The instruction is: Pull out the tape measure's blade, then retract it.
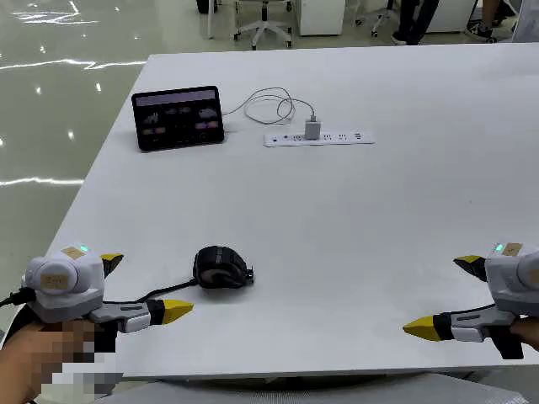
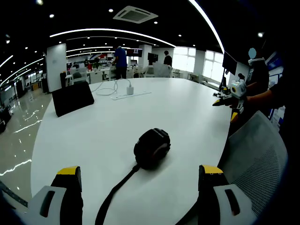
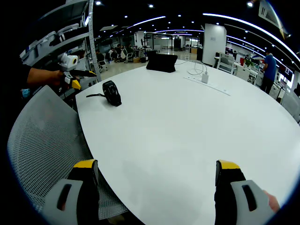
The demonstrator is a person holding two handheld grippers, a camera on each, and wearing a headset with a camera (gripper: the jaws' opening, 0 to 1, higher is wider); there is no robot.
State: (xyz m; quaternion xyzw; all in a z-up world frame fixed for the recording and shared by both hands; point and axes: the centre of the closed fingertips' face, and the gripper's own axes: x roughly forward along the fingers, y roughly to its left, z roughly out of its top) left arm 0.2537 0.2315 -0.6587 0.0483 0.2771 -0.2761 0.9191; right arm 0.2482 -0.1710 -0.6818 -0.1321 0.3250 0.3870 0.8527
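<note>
Pre-grasp stage, blade not yet out. Tape measure (image 1: 221, 267) lying on surface (image 1: 354, 219) just ahead of left claw (image 1: 147, 284), spread and empty; right claw (image 1: 440, 295) also spread, well apart. Next, likely: close left on case, bring right over to blade tip.

Lighting's bright and even from overhead, so the plain white surface (image 1: 354, 236) looks pretty flat, with just a soft shadow under the round black tape measure (image 1: 221, 268). There's streaky glare on the glossy pale floor (image 1: 50, 63). Both gripper views bend hard at the edges, the long ceiling light strips (image 2: 112, 32) curve, and focus is fairly sharp throughout.
</note>
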